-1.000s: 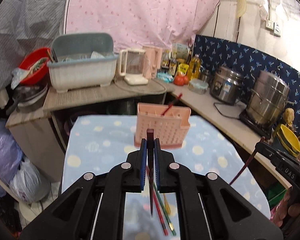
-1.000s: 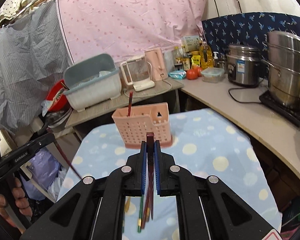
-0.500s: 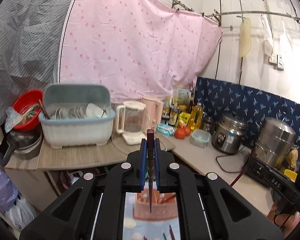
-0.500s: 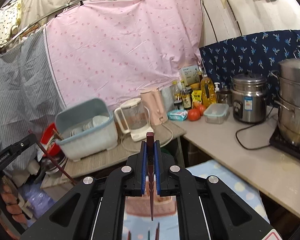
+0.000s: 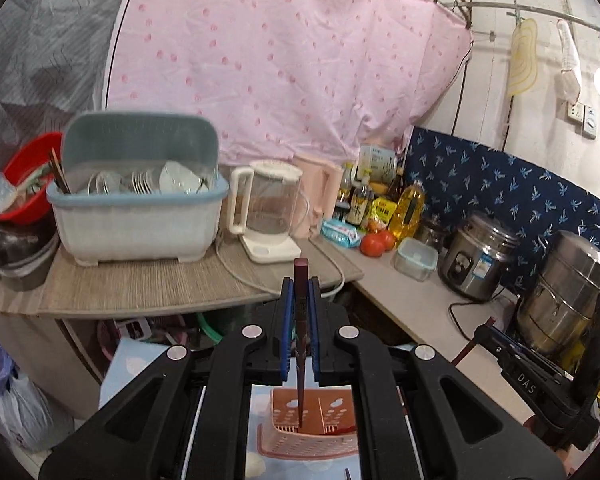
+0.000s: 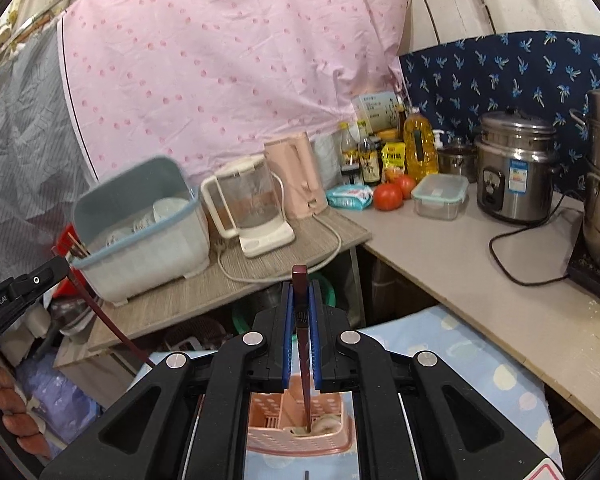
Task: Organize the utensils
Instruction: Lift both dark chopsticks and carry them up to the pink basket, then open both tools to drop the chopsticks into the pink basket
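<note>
My left gripper (image 5: 300, 292) is shut on a dark red chopstick (image 5: 300, 320) that hangs down with its tip over the pink slotted utensil basket (image 5: 312, 428). My right gripper (image 6: 300, 296) is likewise shut on a dark red chopstick (image 6: 302, 344), its tip inside the top of the same pink utensil basket (image 6: 296, 428). The basket stands on a blue spotted tablecloth (image 6: 460, 344). The other gripper shows at each view's edge: the right gripper (image 5: 496, 336) at the right, the left gripper (image 6: 58, 266) at the left with its chopstick slanting down.
Behind the table runs a counter with a grey-blue dish rack (image 5: 136, 204), a glass kettle (image 5: 268, 208), a pink kettle (image 6: 296, 176), bottles, tomatoes (image 6: 388, 196), a clear box (image 6: 440, 196), a rice cooker (image 6: 516, 172) and a steel pot (image 5: 564, 296). A pink curtain hangs behind.
Both grippers moved forward over the table with their chopsticks; the pink basket went from ahead of the fingers to directly beneath them. The loose chopsticks on the cloth have almost dropped out of view.
</note>
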Motion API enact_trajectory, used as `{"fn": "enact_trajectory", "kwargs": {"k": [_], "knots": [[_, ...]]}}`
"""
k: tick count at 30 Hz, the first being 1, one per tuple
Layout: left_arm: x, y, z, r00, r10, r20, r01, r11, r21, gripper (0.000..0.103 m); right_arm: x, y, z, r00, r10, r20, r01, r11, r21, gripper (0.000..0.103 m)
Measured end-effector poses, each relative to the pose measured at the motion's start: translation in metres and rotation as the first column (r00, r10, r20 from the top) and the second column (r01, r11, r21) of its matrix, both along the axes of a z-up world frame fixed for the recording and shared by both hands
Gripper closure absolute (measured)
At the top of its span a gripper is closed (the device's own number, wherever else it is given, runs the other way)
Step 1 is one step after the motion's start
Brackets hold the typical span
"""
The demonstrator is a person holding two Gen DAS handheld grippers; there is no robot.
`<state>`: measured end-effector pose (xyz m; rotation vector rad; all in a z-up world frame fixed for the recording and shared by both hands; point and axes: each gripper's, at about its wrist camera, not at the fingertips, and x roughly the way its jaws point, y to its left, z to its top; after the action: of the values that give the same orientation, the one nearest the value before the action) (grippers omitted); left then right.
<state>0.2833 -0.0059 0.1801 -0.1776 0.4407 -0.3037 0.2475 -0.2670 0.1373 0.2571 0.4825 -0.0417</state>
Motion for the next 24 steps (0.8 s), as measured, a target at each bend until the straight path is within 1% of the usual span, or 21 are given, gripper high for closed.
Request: {"fn": "enact_trajectory", "kwargs": {"k": [3, 4, 6, 7, 8, 10, 14, 17, 20, 24], "knots": [[0.002, 0.000, -0.014, 1.000, 0.007, -0.029, -0.007, 1.000, 0.008, 0.096, 0.001, 0.002, -0.012, 1.000, 0.000, -0.030, 0.000, 1.000, -0.008, 0.094], [0.002, 0.001, -0.017, 0.999, 0.013, -0.037, -0.012, 1.000, 0.011, 0.096, -0.002, 0.002, -0.014, 1.000, -0.006, -0.031, 0.006, 1.000, -0.013, 0.091], [-0.001, 0.005, -0.020, 0.999, 0.022, -0.050, -0.022, 1.000, 0.004, 0.092, -0.010, 0.001, -0.014, 0.999, -0.014, -0.034, 0.013, 1.000, -0.017, 0.087], [-0.004, 0.007, -0.020, 0.998, 0.023, -0.053, -0.023, 1.000, 0.004, 0.083, -0.014, 0.000, -0.013, 0.999, -0.015, -0.029, 0.015, 1.000, -0.012, 0.082], [-0.008, 0.010, -0.019, 0.998, 0.031, -0.052, -0.030, 1.000, 0.006, 0.071, -0.021, -0.001, -0.011, 1.000, -0.015, -0.023, 0.015, 1.000, -0.006, 0.080], [-0.018, 0.014, -0.018, 0.998, 0.043, -0.050, -0.043, 0.999, 0.010, 0.064, -0.038, -0.003, -0.007, 1.000, -0.015, -0.011, 0.015, 1.000, -0.001, 0.079], [-0.048, 0.023, -0.021, 0.997, 0.040, -0.068, -0.040, 0.999, 0.004, 0.062, -0.079, -0.002, -0.007, 1.000, -0.002, -0.011, 0.003, 1.000, 0.011, 0.077], [-0.074, 0.027, -0.034, 0.995, 0.036, -0.090, -0.035, 0.999, 0.017, 0.060, -0.112, 0.002, -0.020, 0.999, 0.017, -0.045, -0.016, 1.000, 0.024, 0.077], [-0.102, 0.028, -0.057, 0.990, 0.030, -0.135, -0.025, 0.999, 0.043, 0.060, -0.147, 0.007, -0.042, 0.995, 0.032, -0.091, -0.029, 0.999, 0.032, 0.076], [-0.140, 0.025, -0.098, 0.975, 0.007, -0.221, 0.011, 0.997, 0.080, 0.060, -0.195, 0.020, -0.080, 0.984, 0.039, -0.173, -0.041, 0.999, -0.005, 0.076]]}}
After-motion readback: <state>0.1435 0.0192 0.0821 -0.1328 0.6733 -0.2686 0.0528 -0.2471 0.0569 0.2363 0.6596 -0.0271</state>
